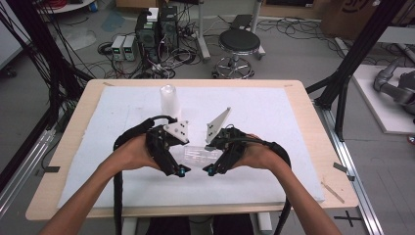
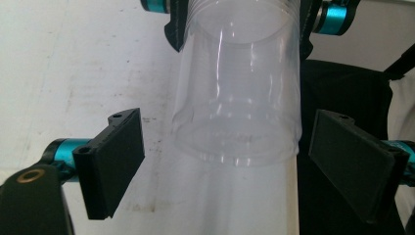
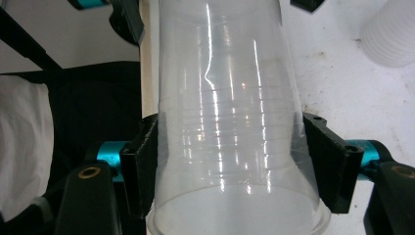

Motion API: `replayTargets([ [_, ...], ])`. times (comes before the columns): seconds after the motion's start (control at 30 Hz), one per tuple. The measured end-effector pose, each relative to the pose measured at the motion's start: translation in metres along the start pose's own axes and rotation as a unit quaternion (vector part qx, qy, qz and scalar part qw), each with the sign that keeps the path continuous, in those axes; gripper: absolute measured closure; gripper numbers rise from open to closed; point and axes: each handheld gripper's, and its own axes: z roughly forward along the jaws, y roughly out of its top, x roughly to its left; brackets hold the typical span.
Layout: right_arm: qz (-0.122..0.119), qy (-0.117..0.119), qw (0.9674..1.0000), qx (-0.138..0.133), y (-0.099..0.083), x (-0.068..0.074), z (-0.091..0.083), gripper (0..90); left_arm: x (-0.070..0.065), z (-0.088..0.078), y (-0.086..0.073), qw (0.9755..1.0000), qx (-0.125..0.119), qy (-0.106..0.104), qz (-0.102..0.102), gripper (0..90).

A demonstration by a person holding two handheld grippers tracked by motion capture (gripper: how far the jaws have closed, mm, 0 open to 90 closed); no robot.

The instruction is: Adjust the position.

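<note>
Right tool (image 3: 230,166) clamps cup (image 3: 230,122); left tool (image 2: 235,161) open around its base, may crush it.

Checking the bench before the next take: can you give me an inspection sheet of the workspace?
Surface: white mat on a wooden table, faint smudges.
Job's things: clear plastic cup held on its side between the two grippers; second cup upside down at the mat's far side.
Clutter: nothing seen on the mat.
Grippers: right gripper clamped on the clear plastic cup near its rim; left gripper with jaws apart round the base end, pads not touching.
Cables: black cable trails from each gripper along the forearms.
Surroundings: stool, boxes and tangled wires on the floor beyond the table.
</note>
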Motion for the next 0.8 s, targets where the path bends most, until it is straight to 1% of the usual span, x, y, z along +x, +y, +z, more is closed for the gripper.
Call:
replayTargets([
  [0.07,0.008,0.003,0.9999,0.007,0.0003,0.0014,-0.0003,30.7,0.0004,0.0035,0.0022,1.0000,0.003,-0.001,0.001,13.6],
  [0.1,0.002,0.003,1.0000,0.004,0.0003,0.0006,0.0002,30.7,0.0006,0.0047,0.0031,1.0000,0.003,-0.003,0.001,13.7],
  [0.23,0.004,0.002,1.0000,0.005,-0.0004,0.0000,0.0004,30.7,0.0007,0.0072,0.0054,1.0000,0.007,-0.006,0.002,14.8],
  [0.27,-0.001,0.001,1.0000,0.003,-0.0004,-0.0007,0.0005,30.7,0.0008,0.0070,0.0060,0.9999,0.009,-0.009,0.001,15.2],
  [0.3,0.002,0.001,1.0000,0.006,-0.0006,-0.0002,0.0000,30.7,0.0011,0.0070,0.0062,0.9999,0.009,-0.009,0.003,18.2],
  [0.33,0.002,0.001,1.0000,0.006,-0.0006,-0.0002,0.0000,30.7,0.0012,0.0072,0.0064,0.9999,0.009,-0.010,0.004,18.2],
  [0.4,-0.006,0.001,1.0000,0.002,-0.0006,-0.0009,0.0004,30.8,0.0018,0.0076,0.0067,0.9999,0.009,-0.012,0.004,19.5],
  [0.43,-0.002,0.000,1.0000,0.003,-0.0006,-0.0005,0.0001,30.8,0.0020,0.0081,0.0068,0.9998,0.011,-0.014,0.003,20.1],
  [0.47,-0.004,0.001,1.0000,0.002,-0.0006,-0.0007,0.0003,30.8,0.0021,0.0085,0.0067,0.9998,0.011,-0.014,0.005,24.6],
  [0.53,0.001,0.002,1.0000,0.004,-0.0007,-0.0001,0.0001,30.8,0.0025,0.0091,0.0068,0.9998,0.012,-0.017,0.007,25.5],
  [0.57,-0.001,0.001,1.0000,0.004,-0.0005,-0.0002,0.0000,30.8,0.0021,0.0101,0.0067,0.9998,0.007,-0.018,0.006,32.3],
  [0.6,-0.002,0.000,1.0000,0.003,-0.0004,-0.0003,-0.0002,30.9,0.0021,0.0101,0.0068,0.9998,0.009,-0.017,0.010,35.7],
  [0.67,0.000,0.000,1.0000,0.005,-0.0005,0.0000,-0.0004,30.9,0.0018,0.0109,0.0072,0.9997,0.006,-0.021,0.011,37.1],
  [0.73,0.000,-0.001,1.0000,0.006,-0.0011,-0.0005,-0.0008,31.3,0.0026,0.0106,0.0075,0.9997,0.006,-0.017,0.014,40.9],
  [0.77,-0.001,-0.003,1.0000,0.005,-0.0013,-0.0008,-0.0010,31.3,0.0024,0.0108,0.0073,0.9998,0.002,-0.020,0.009,41.0],
  [0.8,-0.002,-0.002,1.0000,0.003,-0.0013,-0.0011,-0.0013,31.3,0.0029,0.0106,0.0073,0.9998,0.002,-0.019,0.010,41.2],
])
